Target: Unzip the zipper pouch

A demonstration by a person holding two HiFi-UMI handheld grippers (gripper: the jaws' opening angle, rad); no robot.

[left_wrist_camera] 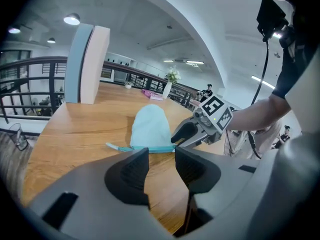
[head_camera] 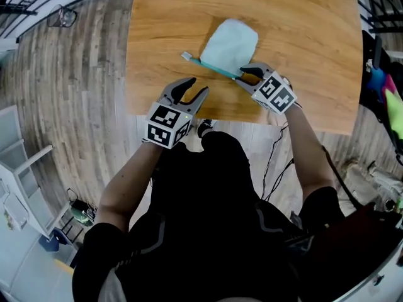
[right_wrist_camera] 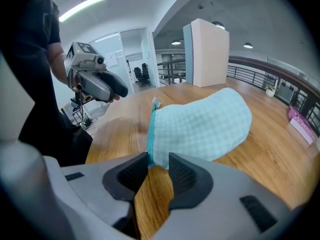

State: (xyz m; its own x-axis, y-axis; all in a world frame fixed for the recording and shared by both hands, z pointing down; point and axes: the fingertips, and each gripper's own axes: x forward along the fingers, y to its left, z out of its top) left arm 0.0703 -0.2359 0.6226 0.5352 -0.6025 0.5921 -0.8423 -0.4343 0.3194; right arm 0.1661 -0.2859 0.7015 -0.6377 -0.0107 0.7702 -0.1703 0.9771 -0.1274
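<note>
Setting: open-plan office or lab floor.
Indicators:
- wood-top table (head_camera: 308, 43) on plank floor (head_camera: 69, 87)
- black railing (left_wrist_camera: 30, 84) along floor edge, mezzanine-type
- recessed ceiling lights (left_wrist_camera: 71, 19), strip light (right_wrist_camera: 82, 6)
- glass-fronted room with office chairs (right_wrist_camera: 141, 76)
- flower vase (left_wrist_camera: 171, 79)
- loose cables (head_camera: 274, 162) on floor

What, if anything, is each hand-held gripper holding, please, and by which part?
Nothing. The right hand-held gripper is open around the pouch at its zipper corner; the left hand-held gripper is empty.
</note>
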